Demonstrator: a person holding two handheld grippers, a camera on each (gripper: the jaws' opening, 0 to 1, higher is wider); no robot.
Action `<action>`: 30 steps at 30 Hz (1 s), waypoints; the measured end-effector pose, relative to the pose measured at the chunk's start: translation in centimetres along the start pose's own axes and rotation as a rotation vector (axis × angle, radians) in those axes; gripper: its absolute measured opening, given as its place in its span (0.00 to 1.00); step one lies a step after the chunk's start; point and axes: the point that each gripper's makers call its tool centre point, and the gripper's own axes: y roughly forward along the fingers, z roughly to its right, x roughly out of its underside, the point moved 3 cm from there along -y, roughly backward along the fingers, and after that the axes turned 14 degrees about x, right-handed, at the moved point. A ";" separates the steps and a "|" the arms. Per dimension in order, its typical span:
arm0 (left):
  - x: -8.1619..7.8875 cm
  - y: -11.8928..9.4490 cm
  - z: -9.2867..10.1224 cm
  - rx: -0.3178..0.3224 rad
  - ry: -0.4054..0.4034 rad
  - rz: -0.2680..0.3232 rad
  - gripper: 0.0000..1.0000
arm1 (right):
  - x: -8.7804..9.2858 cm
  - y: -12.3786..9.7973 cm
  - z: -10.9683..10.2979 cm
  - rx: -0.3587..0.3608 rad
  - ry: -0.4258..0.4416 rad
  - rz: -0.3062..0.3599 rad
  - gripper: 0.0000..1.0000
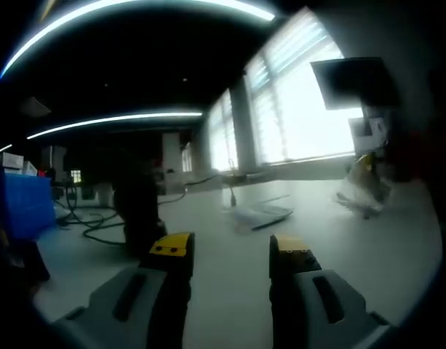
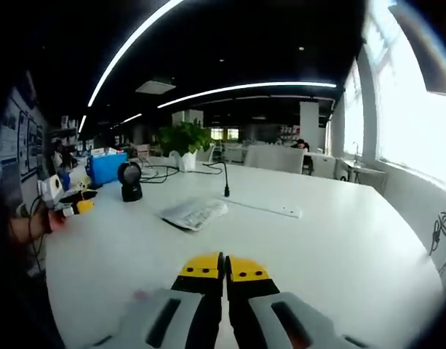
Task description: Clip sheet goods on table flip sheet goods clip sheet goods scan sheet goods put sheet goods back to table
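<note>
1. Looking along the left hand-held gripper (image 1: 231, 256), its jaws are seen spread wide apart with nothing between them — only bare white desk (image 1: 353, 247) is framed in the gap.
2. The right hand-held gripper (image 2: 224, 267) is seen with its yellow-tipped jaws pressed together, nothing caught in them as far as can be told.
3. The sheet goods (image 2: 195, 213) are lying flat on the desk, well ahead of both grippers; in the left gripper view the same packet (image 1: 260, 213) is seen past the jaw tips and a bit to the right.
4. A black scanner (image 2: 129, 179) is standing beyond the packet, near a blue box (image 2: 106, 166) and some loose cables (image 1: 88, 222).
5. So the first clip is judged not yet made. To do it well, the open jaws should be brought in low and level with the desk top, and one thin edge of the packet taken, not the middle.
6. The right jaws would have to be opened before any help could be given with the flip.
7. A shallow bite is probably best avoided, since a slick flat pack could slip out mid-flip.
</note>
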 end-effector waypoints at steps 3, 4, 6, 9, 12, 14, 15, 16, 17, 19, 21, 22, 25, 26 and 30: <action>0.0 0.0 0.0 0.001 0.001 0.001 0.34 | -0.2 -0.1 -0.2 -0.005 0.008 -0.002 0.00; 0.0 0.0 0.1 0.002 0.001 0.001 0.34 | -0.1 -0.1 -0.2 0.006 0.012 -0.025 0.00; 0.0 0.0 0.1 0.002 0.001 0.001 0.34 | -0.1 -0.3 -0.5 -0.007 0.027 -0.028 0.00; 0.0 0.0 0.0 0.002 -0.001 0.002 0.34 | -0.7 -0.5 -1.1 -0.021 -0.032 0.012 0.00; 0.0 0.0 0.1 0.003 0.001 0.001 0.33 | -1.2 -0.7 -1.4 -0.034 -0.009 0.018 0.00; 0.0 0.0 0.1 0.004 0.001 0.000 0.33 | -1.6 -0.8 -1.6 -0.038 -0.001 0.022 0.00; 0.0 0.0 0.1 0.003 0.002 0.000 0.33 | -1.8 -0.8 -1.7 -0.043 0.005 0.026 0.00; 0.0 0.0 0.1 0.004 0.001 0.000 0.33 | -2.2 -1.0 -1.9 -0.050 0.012 0.036 0.00; 0.0 0.0 0.1 0.003 0.002 0.000 0.33 | -2.5 -1.0 -2.0 -0.051 0.023 0.038 0.00; 0.0 0.0 0.0 0.003 0.001 0.001 0.33 | -3.0 -1.2 -2.3 -0.063 0.046 0.045 0.00; 0.0 0.0 0.0 0.003 0.001 0.001 0.33 | -3.5 -1.4 -2.6 -0.067 0.057 0.060 0.00; 0.0 0.0 0.1 0.004 0.000 0.002 0.33 | -3.7 -1.5 -2.9 -0.073 0.066 0.067 0.00; 0.0 0.0 0.1 0.005 0.002 0.001 0.33 | -4.9 -2.0 -3.6 -0.097 0.109 0.097 0.00; -0.1 0.0 0.1 0.006 0.002 0.002 0.33 | -5.2 -2.1 -3.8 -0.105 0.122 0.106 0.00; -0.1 0.0 0.2 0.010 0.003 0.004 0.33 | -6.3 -2.5 -4.6 -0.145 0.159 0.140 0.00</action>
